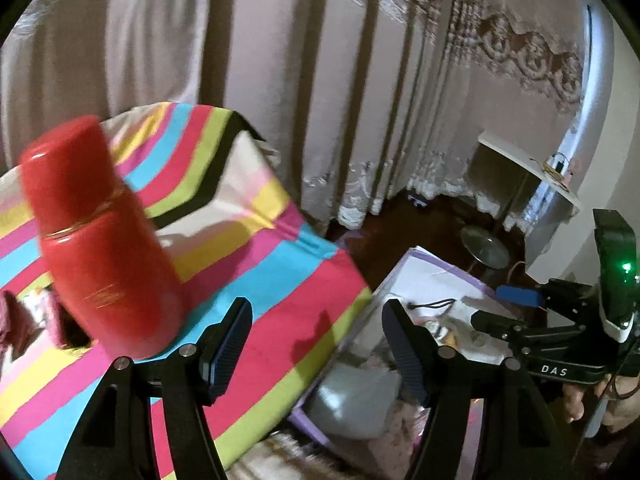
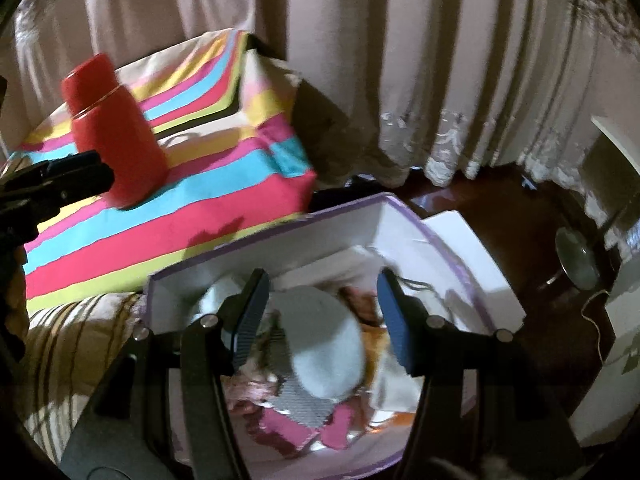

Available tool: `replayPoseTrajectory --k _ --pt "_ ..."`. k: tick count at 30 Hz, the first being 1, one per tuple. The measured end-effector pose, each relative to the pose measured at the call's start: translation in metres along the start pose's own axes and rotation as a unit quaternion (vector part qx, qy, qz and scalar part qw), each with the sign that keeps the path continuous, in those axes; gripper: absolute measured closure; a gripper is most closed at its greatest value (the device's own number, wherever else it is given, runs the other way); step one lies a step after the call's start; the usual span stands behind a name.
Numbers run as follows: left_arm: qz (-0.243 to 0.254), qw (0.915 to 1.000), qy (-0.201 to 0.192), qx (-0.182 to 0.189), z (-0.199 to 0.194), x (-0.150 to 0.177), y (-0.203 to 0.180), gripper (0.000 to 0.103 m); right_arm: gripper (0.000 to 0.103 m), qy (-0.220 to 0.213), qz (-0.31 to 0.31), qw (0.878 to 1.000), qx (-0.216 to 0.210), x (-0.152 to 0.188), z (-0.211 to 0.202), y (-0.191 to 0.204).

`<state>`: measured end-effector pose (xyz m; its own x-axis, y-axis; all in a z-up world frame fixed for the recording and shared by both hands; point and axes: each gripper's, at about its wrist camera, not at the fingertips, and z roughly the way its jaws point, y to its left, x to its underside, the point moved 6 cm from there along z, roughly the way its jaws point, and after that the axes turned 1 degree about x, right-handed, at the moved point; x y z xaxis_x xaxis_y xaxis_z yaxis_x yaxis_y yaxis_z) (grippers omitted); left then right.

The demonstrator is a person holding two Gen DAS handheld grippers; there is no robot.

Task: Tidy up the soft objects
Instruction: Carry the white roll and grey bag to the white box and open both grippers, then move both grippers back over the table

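A purple-rimmed white box (image 2: 280,222) sits beside the striped bedspread (image 2: 168,216) and holds several soft items, with a pale blue-white plush (image 2: 324,344) on top and pink and grey cloth (image 2: 304,420) below. My right gripper (image 2: 320,316) is open and empty, hanging over the box above the plush. My left gripper (image 1: 316,344) is open and empty, over the edge between the bedspread (image 1: 288,280) and the box (image 1: 440,276). The right gripper (image 1: 520,312) shows at the right of the left wrist view.
A red bottle (image 1: 100,240) stands on the bedspread, also seen in the right wrist view (image 2: 116,128). A pink item (image 1: 24,320) lies at the left edge. Curtains (image 2: 400,60) hang behind. A lamp base (image 2: 576,256) stands on dark floor at the right.
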<state>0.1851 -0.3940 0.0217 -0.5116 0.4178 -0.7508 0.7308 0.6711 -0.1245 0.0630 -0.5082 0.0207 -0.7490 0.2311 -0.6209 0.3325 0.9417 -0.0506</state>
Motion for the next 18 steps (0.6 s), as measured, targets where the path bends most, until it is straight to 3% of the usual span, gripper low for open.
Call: replayPoseTrajectory --k 8,18 --pt "-0.042 0.9976 -0.021 -0.051 -0.037 0.015 0.058 0.035 0.041 -0.002 -0.033 0.998 -0.045 -0.004 -0.004 0.064" --pt "-0.111 0.9865 -0.028 -0.117 -0.064 0.039 0.124 0.035 0.035 -0.01 -0.072 0.994 -0.083 -0.011 -0.01 0.14"
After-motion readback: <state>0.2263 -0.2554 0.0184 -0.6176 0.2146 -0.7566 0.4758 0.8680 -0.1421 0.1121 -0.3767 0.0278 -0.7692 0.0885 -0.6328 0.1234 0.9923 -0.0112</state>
